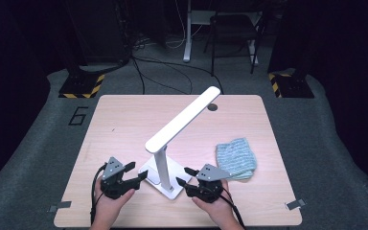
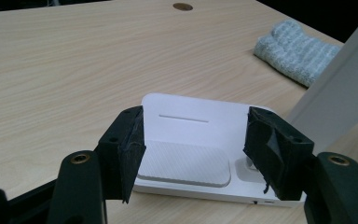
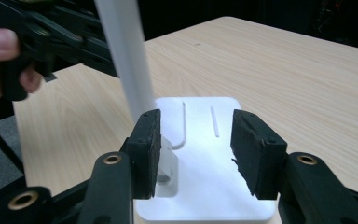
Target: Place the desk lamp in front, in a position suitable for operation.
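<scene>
From my left hand-held gripper [image 2: 191, 154] I see its jaws wide apart with nothing gripped, the ribbed pad of the lamp base [image 2: 200, 154] just ahead between them; the folded cloth [image 2: 298, 49] lies far ahead to the right. My right hand-held gripper [image 3: 193, 154] also stands open over the base, holding nothing, the lamp post [image 3: 126, 56] rising beside its left jaw. From above, both hands flank the lamp [image 1: 172, 139] on the bench [image 1: 124, 120], hand-held grippers pointing inward.

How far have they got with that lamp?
Done: nothing that shows; the lamp stands unfolded and the cloth lies untouched beside it. In hand: the left gripper and right gripper, jaws open, flank the lamp's base without gripping it. Left: taking hold and whatever follows.
</scene>
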The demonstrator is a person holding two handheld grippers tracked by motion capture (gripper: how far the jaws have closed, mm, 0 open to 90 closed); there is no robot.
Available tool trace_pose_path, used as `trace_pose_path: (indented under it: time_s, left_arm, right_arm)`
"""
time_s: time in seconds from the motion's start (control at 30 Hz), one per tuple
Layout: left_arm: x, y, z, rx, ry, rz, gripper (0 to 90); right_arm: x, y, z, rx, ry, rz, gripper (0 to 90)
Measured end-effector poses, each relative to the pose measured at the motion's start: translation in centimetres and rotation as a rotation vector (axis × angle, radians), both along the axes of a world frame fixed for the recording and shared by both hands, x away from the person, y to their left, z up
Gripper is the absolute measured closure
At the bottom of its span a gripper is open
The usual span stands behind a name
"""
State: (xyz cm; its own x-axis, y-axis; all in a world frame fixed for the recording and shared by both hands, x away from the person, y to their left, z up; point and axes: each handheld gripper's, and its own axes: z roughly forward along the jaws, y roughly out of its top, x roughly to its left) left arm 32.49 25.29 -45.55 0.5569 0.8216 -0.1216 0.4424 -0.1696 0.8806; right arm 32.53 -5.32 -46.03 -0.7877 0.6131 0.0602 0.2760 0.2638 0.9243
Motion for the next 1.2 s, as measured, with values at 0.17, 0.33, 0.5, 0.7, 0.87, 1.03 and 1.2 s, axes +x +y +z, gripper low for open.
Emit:
trace_pose_path:
  time_s: [0.17, 0.33, 0.5, 0.7, 0.87, 1.03, 1.2]
  left_arm:
    - [-0.6, 0.1, 1.1, -0.007, -0.007, -0.041, 37.9]
    - [-1.5, -0.5, 2.1, -0.013, -0.018, -0.103, 38.1]
    - [-2.1, -1.2, 2.6, 0.001, -0.026, -0.124, 37.6]
    - [-2.5, -2.1, 2.7, -0.01, -0.031, -0.154, 36.8]
    - [-2.5, -3.2, 2.3, 0.009, -0.034, -0.171, 35.8]
    - [-2.2, -4.5, 2.0, 0.006, -0.035, -0.183, 35.0]
    - [-1.8, -5.5, 1.8, 0.001, -0.031, -0.189, 35.0]
  right_arm:
    - [0.1, -0.7, -0.8, -0.009, 0.018, -0.032, 52.6]
    - [0.5, -1.7, -1.5, -0.011, 0.027, -0.073, 51.9]
    - [0.7, -2.0, -2.0, -0.008, 0.046, -0.096, 50.8]
    - [0.8, -2.2, -2.3, -0.013, 0.052, -0.106, 50.0]
    - [0.9, -2.2, -2.4, -0.014, 0.057, -0.11, 49.4]
    - [0.9, -2.3, -2.4, -0.017, 0.058, -0.115, 49.1]
    - [0.8, -2.4, -2.5, -0.012, 0.06, -0.114, 48.7]
